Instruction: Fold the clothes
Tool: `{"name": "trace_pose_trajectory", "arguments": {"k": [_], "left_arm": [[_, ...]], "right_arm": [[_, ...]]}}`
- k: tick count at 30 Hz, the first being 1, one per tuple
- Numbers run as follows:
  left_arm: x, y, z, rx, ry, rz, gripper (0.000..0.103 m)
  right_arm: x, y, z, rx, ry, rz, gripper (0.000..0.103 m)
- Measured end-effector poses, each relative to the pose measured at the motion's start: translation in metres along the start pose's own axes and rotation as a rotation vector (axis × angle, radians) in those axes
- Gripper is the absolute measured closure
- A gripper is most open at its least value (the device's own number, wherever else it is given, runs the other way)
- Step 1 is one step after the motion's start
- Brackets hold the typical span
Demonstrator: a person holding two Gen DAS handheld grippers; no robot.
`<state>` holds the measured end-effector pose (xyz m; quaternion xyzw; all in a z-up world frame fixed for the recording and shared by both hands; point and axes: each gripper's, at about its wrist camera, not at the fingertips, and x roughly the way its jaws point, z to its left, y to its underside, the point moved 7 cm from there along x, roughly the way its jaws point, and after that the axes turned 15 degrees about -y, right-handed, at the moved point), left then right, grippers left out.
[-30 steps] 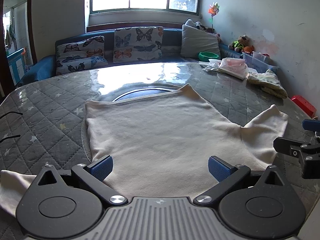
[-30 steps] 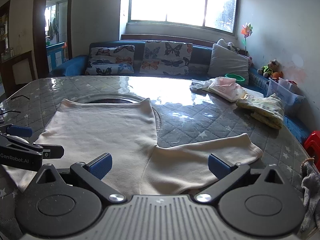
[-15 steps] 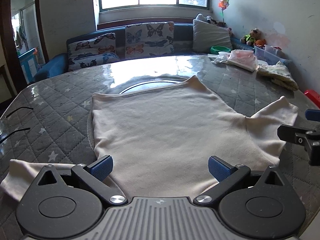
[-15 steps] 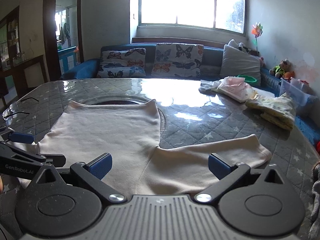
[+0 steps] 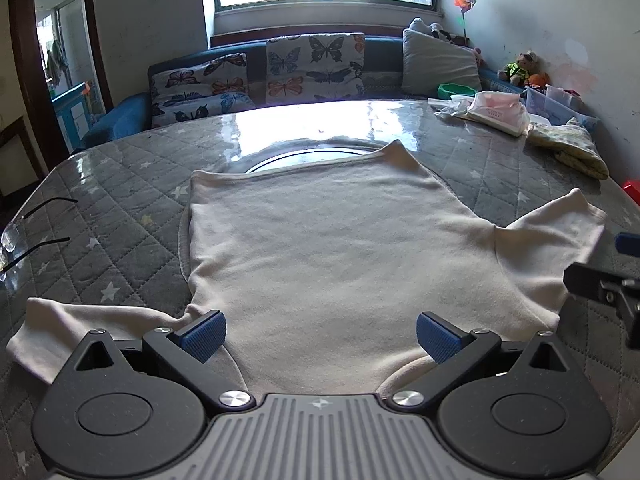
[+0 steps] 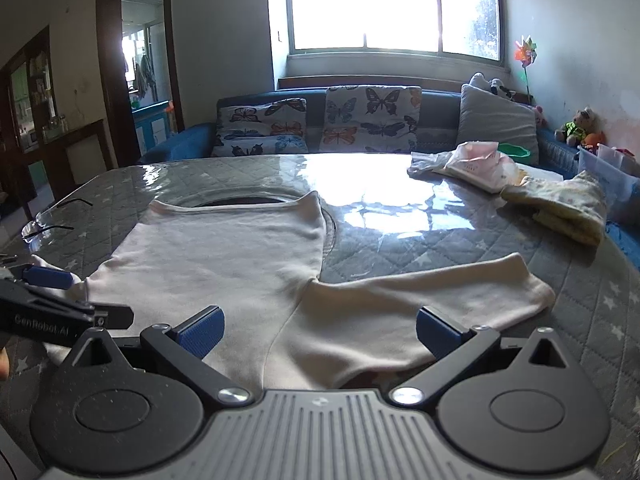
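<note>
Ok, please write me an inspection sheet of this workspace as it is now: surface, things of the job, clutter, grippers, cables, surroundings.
Surface: grey quilted table cover with star print, glossy in the window light.
Job's things: cream shirt lying flat, both sleeves spread out, hem at the far side.
Clutter: eyeglasses at the left edge; pink-white bag and yellowish folded cloth at the far right.
Grippers: left gripper open, over the near edge of the shirt; right gripper open, near the right sleeve; neither holds cloth.
Cables: nothing seen.
Surroundings: blue sofa with butterfly cushions, bright window, pinwheel, soft toys.
</note>
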<state>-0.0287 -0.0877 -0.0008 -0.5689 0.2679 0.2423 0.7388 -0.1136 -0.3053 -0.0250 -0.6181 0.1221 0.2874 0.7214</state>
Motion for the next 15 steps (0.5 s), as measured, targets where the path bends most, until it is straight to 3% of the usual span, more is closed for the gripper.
{"name": "trace_pose_trajectory", "arguments": {"k": [7,15], "left_arm": [[0.004,0.003,-0.008,-0.012,0.014,0.049,0.0],[0.0,0.0,-0.013,-0.008,0.02,0.046,0.0]], "right_arm": [[-0.002,0.003,-0.007,0.025,-0.002,-0.011,0.0],[-0.006,0.007,-0.014,0.052,0.008,-0.02,0.0]]}}
